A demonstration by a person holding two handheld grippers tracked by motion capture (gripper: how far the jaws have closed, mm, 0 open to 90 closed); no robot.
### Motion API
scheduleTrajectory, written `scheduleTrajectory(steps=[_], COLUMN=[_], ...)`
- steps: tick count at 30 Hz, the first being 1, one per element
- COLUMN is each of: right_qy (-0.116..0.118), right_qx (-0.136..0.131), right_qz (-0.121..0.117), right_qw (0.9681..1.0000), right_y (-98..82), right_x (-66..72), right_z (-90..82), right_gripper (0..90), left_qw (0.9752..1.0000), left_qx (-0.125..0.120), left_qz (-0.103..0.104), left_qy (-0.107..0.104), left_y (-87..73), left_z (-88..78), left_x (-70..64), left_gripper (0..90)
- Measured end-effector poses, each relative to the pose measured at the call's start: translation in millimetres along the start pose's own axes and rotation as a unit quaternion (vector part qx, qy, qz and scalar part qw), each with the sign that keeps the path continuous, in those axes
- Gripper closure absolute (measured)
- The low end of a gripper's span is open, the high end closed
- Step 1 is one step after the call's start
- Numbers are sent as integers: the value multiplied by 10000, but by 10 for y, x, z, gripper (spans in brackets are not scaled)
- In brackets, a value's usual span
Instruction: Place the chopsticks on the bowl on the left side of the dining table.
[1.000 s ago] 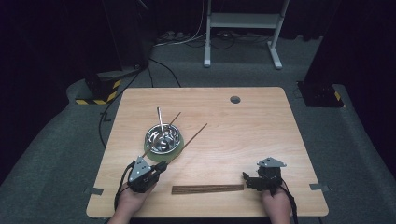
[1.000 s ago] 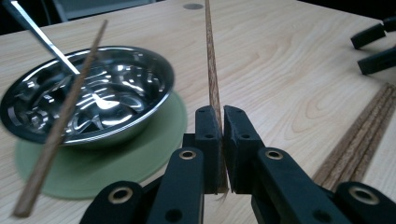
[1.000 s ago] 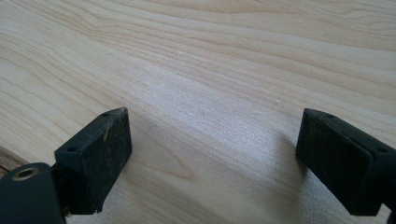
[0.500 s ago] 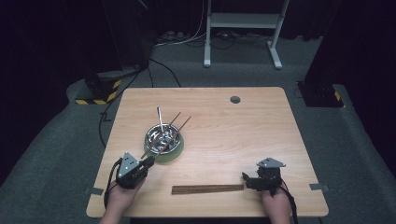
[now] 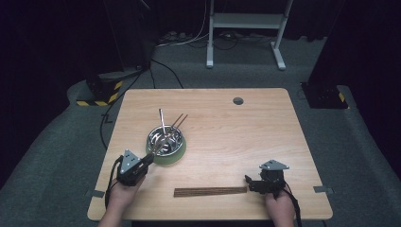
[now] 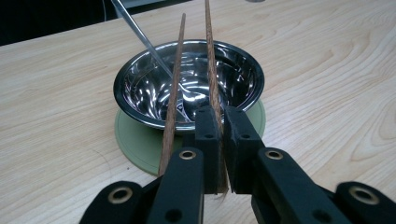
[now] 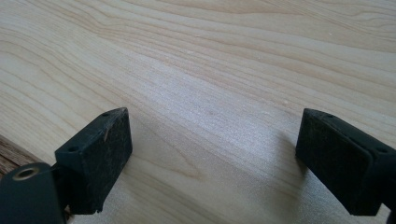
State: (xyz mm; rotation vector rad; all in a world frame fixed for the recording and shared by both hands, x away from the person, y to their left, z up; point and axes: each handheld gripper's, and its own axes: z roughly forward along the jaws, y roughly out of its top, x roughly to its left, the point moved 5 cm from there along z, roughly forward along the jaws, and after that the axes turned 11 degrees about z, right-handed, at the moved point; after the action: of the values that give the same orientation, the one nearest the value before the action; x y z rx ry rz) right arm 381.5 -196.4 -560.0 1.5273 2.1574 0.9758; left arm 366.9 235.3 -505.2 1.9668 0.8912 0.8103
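Chopsticks (image 6: 211, 60) lie slanted across the steel bowl (image 6: 140, 88), one of them pinched at its near end between the closed jaws of the left gripper (image 6: 223, 154), the other resting just beside. The bowl sits on a green mat (image 6: 135, 144) on the table (image 5: 246, 137), a metal spoon (image 6: 140, 35) leaning inside. The right gripper (image 7: 212, 163) rests with jaws open by the chopstick pile (image 5: 210, 191).

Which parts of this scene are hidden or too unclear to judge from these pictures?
- Chopstick end: in the left gripper view, hidden between the closed jaws of the left gripper.
- Second chopstick: its lower end passes behind the left jaw, so whether it is gripped cannot be told.
- Bundle of sticks: too small in the high view to count.
- Same bundle: in the right gripper view, cut off by the left edge and the jaw of the right gripper.
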Motion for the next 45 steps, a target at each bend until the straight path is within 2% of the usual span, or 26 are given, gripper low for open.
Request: scheduleTrajectory(steps=[2, 5, 7, 10, 14, 21, 23, 32, 34, 36, 38, 40, 41, 45], right_qy=[9, 9, 3, 19, 17, 18, 12, 17, 17, 15, 15, 16, 18, 13], right_qx=[16, 15, -12, 20, 13, 17, 0, 14, 14, 11, 9, 12, 3, 2], right_qz=[-2, -6, -3, -10, -6, -11, -16, -19, -26, -25, -25, -23, -37, -24], right_qw=[10000, 10000, 10000, 10000, 10000, 10000, 10000, 10000, 10000, 10000, 10000, 10000, 10000, 10000], right_y=[0, -1, 1, -1, -1, -1, 0, -1, -1, -1, -1, -1, 0, -1], right_x=[0, 0, 1, 1, 2, 1, 1, 0, 0, 1, 1, 1, -1, 1], right_z=[-2, -2, 3, -2, -1, -2, 1, -1, -2, -1, -1, -2, 0, 0], right_gripper=[102, 102, 102, 102, 102, 102, 102, 102, 102, 102, 102, 102, 102, 102], left_qw=[10000, 10000, 10000, 9999, 9999, 9996, 9996, 9994, 9992, 9991, 9987, 9986, 9984, 9983], left_qx=[13, 28, 18, 60, 84, 189, 198, 262, 293, 299, 351, 368, 379, 345], left_qz=[-34, 28, -61, 35, 17, 115, 51, 113, 157, 112, 196, 129, 163, 187], left_qy=[21, 50, 65, 84, 117, 184, 202, 205, 228, 268, 317, 369, 379, 434], left_y=[8, 20, 25, 25, 33, 32, 29, 19, 19, 18, 19, 20, 22, 28], left_z=[11, 19, 28, 40, 61, 96, 106, 135, 136, 144, 149, 156, 155, 146], left_x=[9, 17, 19, 24, 31, 45, 44, 51, 52, 45, 47, 29, 33, 45], left_gripper=[843, 843, 843, 843, 843, 843, 842, 842, 841, 841, 841, 841, 840, 834])
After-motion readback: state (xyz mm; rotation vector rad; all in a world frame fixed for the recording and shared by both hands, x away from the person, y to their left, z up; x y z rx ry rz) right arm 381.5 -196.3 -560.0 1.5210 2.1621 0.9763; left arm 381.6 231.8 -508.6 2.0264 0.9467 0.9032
